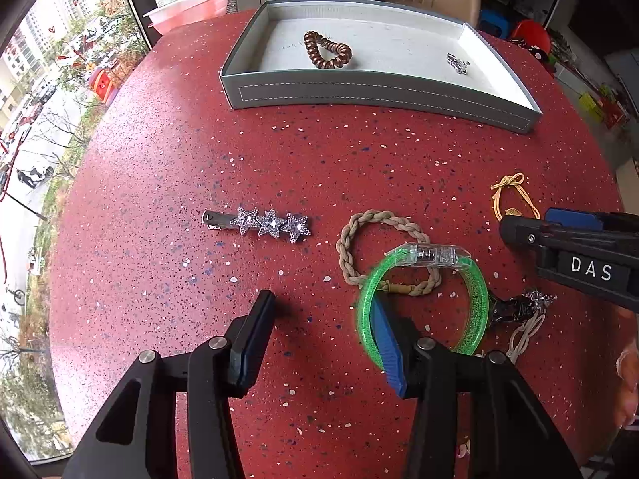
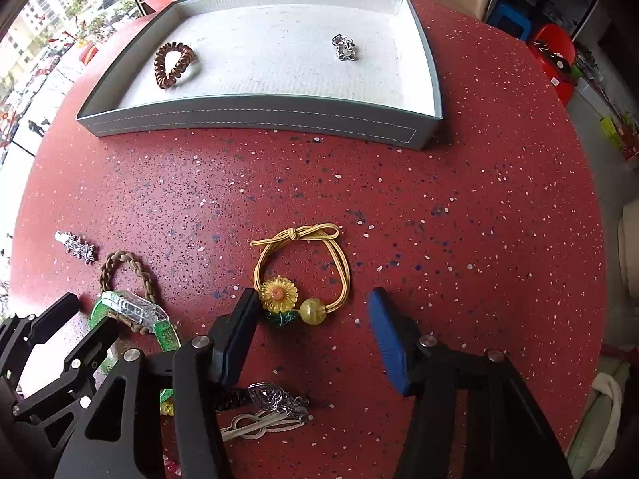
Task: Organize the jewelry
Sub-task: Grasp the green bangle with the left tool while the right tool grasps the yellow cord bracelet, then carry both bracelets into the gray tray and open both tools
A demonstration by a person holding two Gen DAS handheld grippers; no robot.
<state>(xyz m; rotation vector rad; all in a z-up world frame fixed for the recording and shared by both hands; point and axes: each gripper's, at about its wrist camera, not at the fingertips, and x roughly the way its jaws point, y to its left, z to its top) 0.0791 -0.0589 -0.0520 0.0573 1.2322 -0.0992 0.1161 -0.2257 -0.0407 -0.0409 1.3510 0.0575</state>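
Observation:
My left gripper [image 1: 321, 321] points down at the red speckled table and stands open. Its right finger is inside the green glitter bangle [image 1: 479, 291] and its left finger is outside, so the bangle's left rim lies between the pads without being pinched. My right gripper [image 2: 313, 307] is open around the yellow hair tie with a sunflower [image 2: 278, 293]. Its left fingertip is right beside the flower and its right fingertip stands apart from the cord. The grey tray [image 1: 359, 92] [image 2: 255, 117] holds a brown spiral hair tie [image 2: 174, 64] and a small silver piece [image 2: 344, 47].
A star hair clip [image 1: 263, 221] lies left of the bangle. A beige braided bracelet [image 1: 375, 215] lies partly under the bangle. Dark and silver clips [image 2: 271, 407] lie near the table's front edge. A window is at the left and a chair stands behind the tray.

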